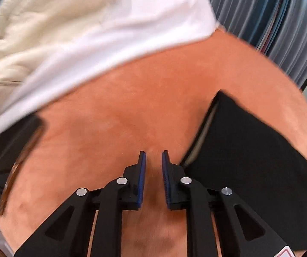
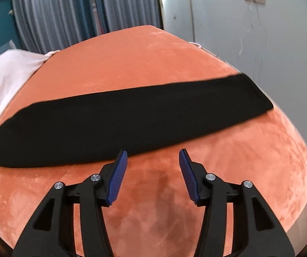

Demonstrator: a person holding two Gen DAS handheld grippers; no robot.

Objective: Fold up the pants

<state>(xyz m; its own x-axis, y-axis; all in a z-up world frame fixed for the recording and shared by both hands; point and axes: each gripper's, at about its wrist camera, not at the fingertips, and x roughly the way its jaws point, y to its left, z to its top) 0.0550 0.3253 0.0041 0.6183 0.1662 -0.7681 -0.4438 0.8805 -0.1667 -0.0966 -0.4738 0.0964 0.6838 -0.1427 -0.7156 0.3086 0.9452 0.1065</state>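
Fingers spread wide and empty, your right gripper hangs beside black pants laid across the orange blanket; your left gripper, narrowly parted, holds nothing.

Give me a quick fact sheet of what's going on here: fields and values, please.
surface: orange velvety cover
pants: black pants, lying flat as one long narrow strip, apparently folded lengthwise
left claw: left claw, slightly open, empty, above bare cover beside the pants' end
right claw: right claw, open, empty, near the pants' front edge
other cloth: white sheet, at the far side
fold state: crosswise fold not yet done
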